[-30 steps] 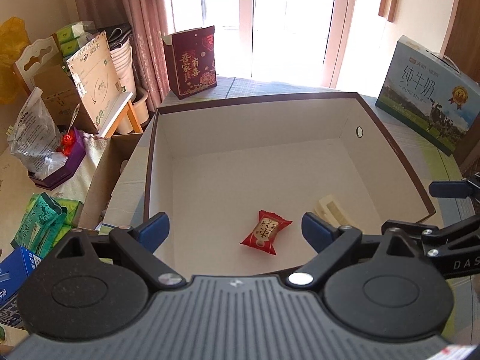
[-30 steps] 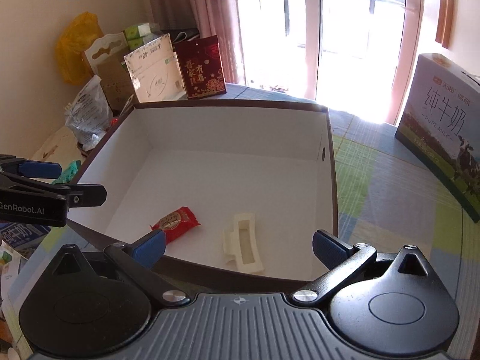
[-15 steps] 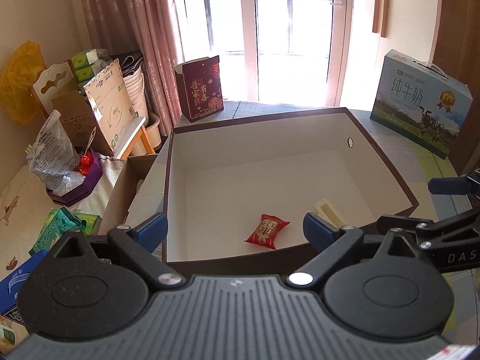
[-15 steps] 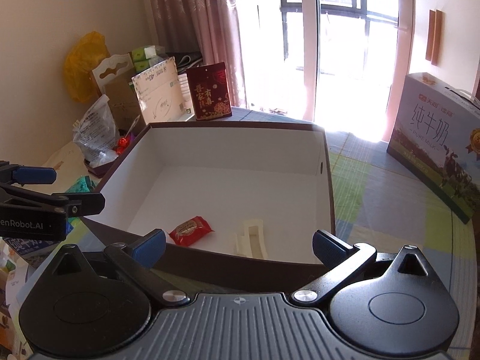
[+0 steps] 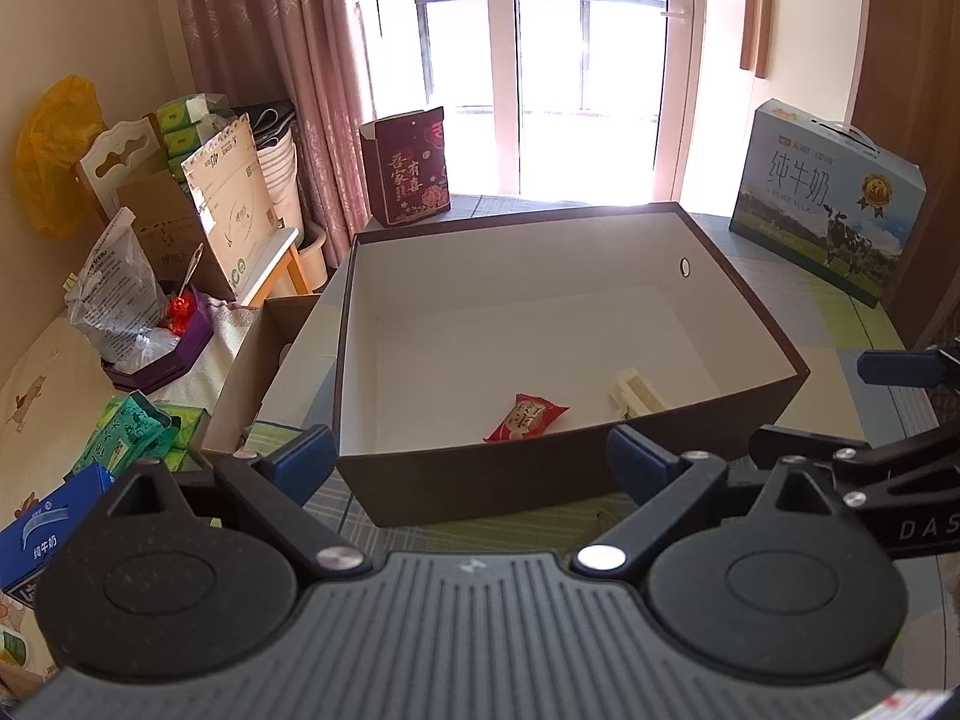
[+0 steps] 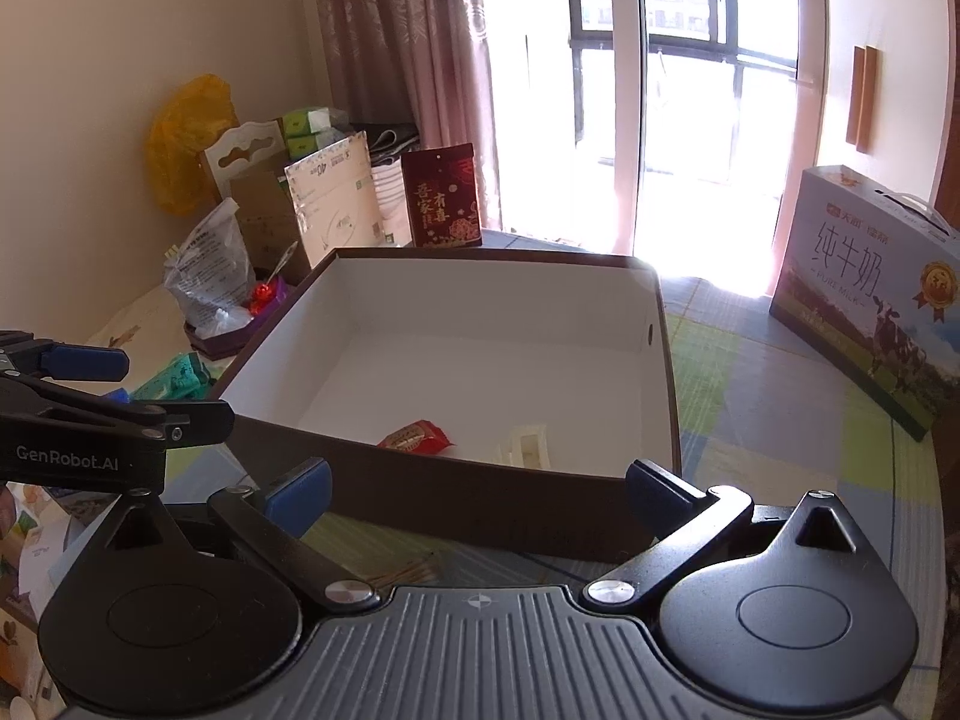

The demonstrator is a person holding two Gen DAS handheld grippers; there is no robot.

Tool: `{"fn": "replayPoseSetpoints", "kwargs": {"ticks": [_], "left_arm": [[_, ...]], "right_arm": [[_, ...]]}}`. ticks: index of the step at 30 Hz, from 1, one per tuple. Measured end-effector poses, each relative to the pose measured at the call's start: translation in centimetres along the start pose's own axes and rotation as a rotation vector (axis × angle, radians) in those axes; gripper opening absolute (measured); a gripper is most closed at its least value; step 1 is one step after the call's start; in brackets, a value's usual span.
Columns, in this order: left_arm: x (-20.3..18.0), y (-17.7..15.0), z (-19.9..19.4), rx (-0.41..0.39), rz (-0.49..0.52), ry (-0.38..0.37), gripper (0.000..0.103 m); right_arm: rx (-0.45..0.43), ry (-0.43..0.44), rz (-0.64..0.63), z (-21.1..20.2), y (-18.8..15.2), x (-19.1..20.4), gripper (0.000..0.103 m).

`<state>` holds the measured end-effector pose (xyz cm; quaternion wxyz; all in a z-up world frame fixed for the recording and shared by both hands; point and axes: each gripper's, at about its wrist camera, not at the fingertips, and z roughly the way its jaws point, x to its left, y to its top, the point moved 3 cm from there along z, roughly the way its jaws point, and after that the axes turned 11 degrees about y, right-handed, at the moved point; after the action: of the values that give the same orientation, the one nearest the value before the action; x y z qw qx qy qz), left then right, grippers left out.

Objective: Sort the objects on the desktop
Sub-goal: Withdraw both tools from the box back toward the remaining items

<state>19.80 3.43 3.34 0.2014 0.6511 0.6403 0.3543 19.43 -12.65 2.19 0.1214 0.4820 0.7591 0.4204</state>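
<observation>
Hiding part of the cream clip point(image 5: 637, 391) beside the red snack point(image 5: 527, 417), the box wall point(image 5: 480, 483) fronts both grippers' wide-spread, empty fingers point(image 5: 298, 468).

left gripper point(image 5: 465, 459): jaws spread, empty; right gripper point(image 6: 477, 489): jaws spread, empty

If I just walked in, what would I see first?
First, the big brown box with white insides, in the middle of the table. A red snack packet and a cream hair clip lie side by side near its front wall. The bright window glows behind, and a blue milk carton stands at the right; both grippers, left and right, are open and empty before the box.
</observation>
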Motion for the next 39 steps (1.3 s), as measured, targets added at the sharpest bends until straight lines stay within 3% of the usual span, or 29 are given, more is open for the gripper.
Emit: {"fn": "replayPoseSetpoints", "kwargs": {"ticks": [19,39], "left_arm": [[0.2,-5.3,-2.4,0.059,-0.001,0.008,0.096],[0.8,-12.2,-1.0,0.173,0.026,0.003,0.096]], "right_arm": [[0.048,-0.003,-0.013,-2.3,-4.9,1.3,0.101],[0.141,-0.042,0.027,-2.6,-10.8,0.6,0.101]]}}
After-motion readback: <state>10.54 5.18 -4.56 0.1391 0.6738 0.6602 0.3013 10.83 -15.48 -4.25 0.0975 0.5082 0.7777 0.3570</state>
